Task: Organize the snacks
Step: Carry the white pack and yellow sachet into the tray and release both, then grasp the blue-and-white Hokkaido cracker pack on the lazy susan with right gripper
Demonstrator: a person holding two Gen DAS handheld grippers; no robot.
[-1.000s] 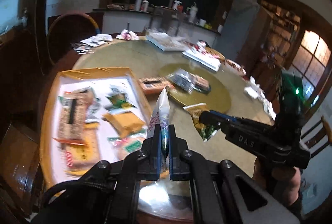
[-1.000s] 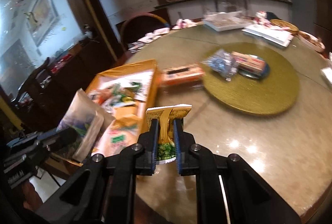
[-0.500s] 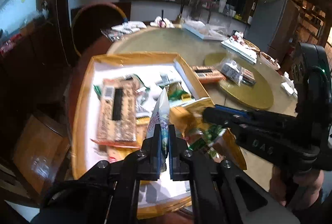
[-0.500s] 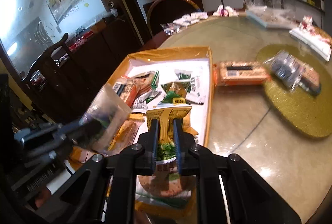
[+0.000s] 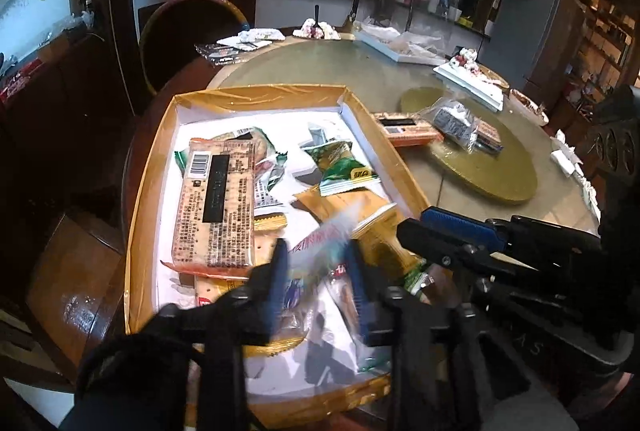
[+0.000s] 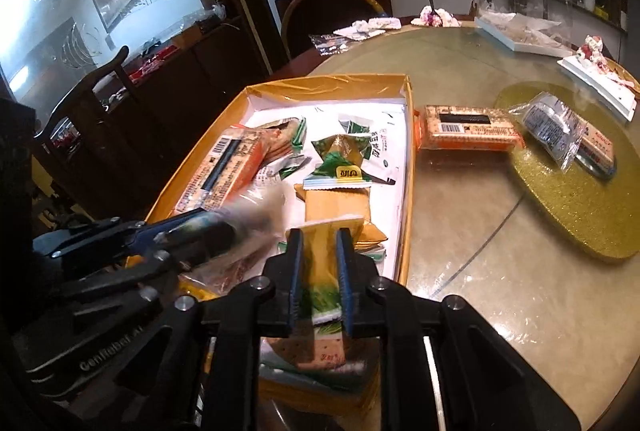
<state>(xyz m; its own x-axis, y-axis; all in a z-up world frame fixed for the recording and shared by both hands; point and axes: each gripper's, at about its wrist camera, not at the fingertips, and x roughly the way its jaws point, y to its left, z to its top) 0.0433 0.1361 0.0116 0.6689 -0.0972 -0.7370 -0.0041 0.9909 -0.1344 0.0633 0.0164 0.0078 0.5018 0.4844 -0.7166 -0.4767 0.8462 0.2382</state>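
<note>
Left gripper (image 5: pixel 320 271), jaws just parted, has a blurred white packet (image 5: pixel 320 243) loose between them, seemingly falling into the orange box (image 5: pixel 152 167) directly below. Right gripper (image 6: pixel 319 263), just beside it and also opening, has its yellow-green packet (image 6: pixel 320 255) upright between the pads. Ahead in the box lie cracker packs (image 5: pixel 216 203); beyond its right wall, another pack (image 6: pixel 468 127) waits on the counter (image 6: pixel 500 271).

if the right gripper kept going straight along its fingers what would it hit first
Probably the yellow and green snack packet already between the right gripper jaws, which have just been opening; past it, the packets piled in the orange box. Depth is unclear.
</note>
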